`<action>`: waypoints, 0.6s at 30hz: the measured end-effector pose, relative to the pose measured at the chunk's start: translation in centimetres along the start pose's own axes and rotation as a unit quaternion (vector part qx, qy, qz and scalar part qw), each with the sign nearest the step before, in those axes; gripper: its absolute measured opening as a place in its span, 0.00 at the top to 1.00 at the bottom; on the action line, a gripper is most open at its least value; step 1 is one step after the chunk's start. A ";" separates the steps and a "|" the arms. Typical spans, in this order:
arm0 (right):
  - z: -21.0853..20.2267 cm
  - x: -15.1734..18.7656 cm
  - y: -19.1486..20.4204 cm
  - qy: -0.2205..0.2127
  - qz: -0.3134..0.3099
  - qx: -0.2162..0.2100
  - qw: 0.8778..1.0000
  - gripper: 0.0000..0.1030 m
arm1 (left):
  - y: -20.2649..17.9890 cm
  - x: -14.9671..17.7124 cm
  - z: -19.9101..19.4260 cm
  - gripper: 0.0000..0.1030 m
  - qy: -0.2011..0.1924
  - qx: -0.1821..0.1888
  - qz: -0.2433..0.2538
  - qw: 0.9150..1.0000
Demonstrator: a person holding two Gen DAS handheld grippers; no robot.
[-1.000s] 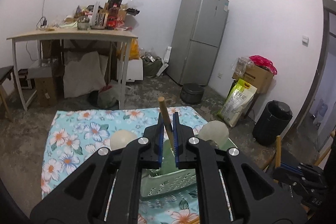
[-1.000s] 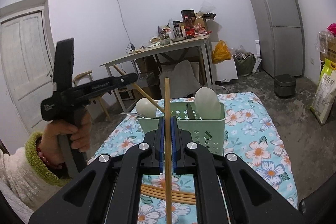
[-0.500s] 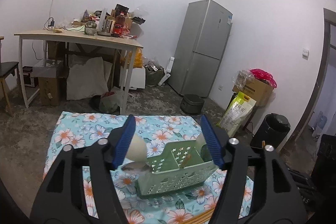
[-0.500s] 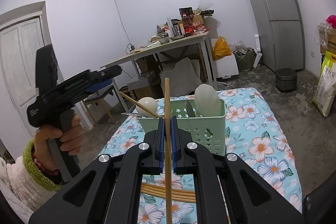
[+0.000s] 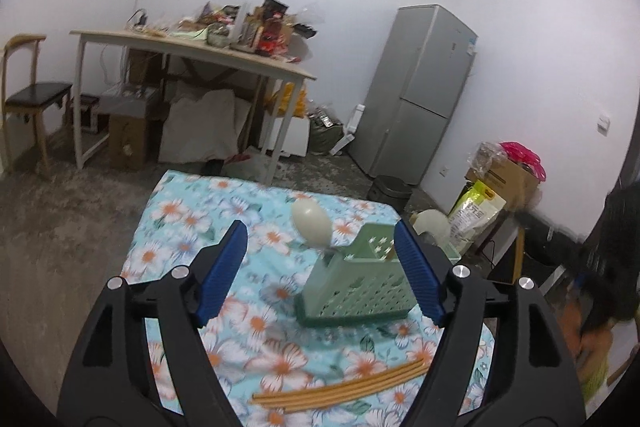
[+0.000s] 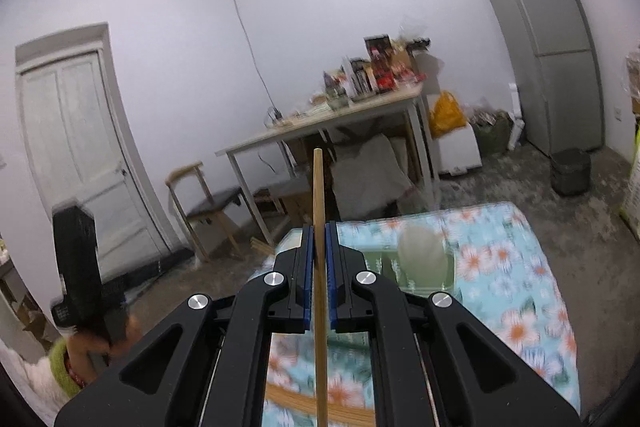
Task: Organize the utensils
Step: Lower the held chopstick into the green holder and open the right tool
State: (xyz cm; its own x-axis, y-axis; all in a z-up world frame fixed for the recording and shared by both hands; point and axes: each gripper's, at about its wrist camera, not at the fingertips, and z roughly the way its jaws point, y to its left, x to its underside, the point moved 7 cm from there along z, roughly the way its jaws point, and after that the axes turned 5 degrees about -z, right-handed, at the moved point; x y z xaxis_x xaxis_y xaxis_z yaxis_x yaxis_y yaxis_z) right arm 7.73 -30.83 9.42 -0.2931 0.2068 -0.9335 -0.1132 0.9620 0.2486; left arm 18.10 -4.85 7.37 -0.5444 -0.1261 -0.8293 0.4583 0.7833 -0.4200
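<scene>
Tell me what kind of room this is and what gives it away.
Probably a lived-in kitchen or storage room in a home: a tall grey fridge against the wall, a table piled with food packets and bottles, and sacks and boxes on a bare concrete floor.

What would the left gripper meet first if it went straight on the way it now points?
Probably the flowered cloth beside the green basket. The left gripper, jaws opening and empty, points slightly down; the basket sits by its right finger, so depth is unsure.
</scene>
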 end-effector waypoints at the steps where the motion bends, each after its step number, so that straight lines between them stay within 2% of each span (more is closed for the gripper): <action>1: 0.1 -1.0 -0.3 -0.009 0.002 -0.007 1.000 0.94 | 0.3 0.2 -0.2 0.30 0.000 -0.002 -0.004 1.000; 6: 2.1 -6.4 -1.2 -0.050 0.000 -0.035 0.998 0.94 | 1.9 0.7 -1.6 0.30 -0.008 -0.009 -0.023 1.000; 11: 5.0 -9.1 -1.5 -0.067 0.007 -0.055 0.996 0.94 | 2.6 0.7 -2.1 0.30 -0.012 -0.014 -0.032 0.999; 18: 9.5 -10.9 -0.9 -0.083 -0.036 -0.027 0.996 0.94 | 3.9 0.3 -3.2 0.30 -0.024 -0.026 -0.040 0.999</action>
State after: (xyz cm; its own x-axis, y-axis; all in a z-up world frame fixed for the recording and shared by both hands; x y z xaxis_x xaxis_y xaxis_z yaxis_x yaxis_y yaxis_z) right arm 20.07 -32.28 16.91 -0.1223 0.1680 -0.9782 -0.1812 0.9652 0.1885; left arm 17.48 0.07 6.64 -0.5428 -0.2174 -0.8112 0.3772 0.7999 -0.4668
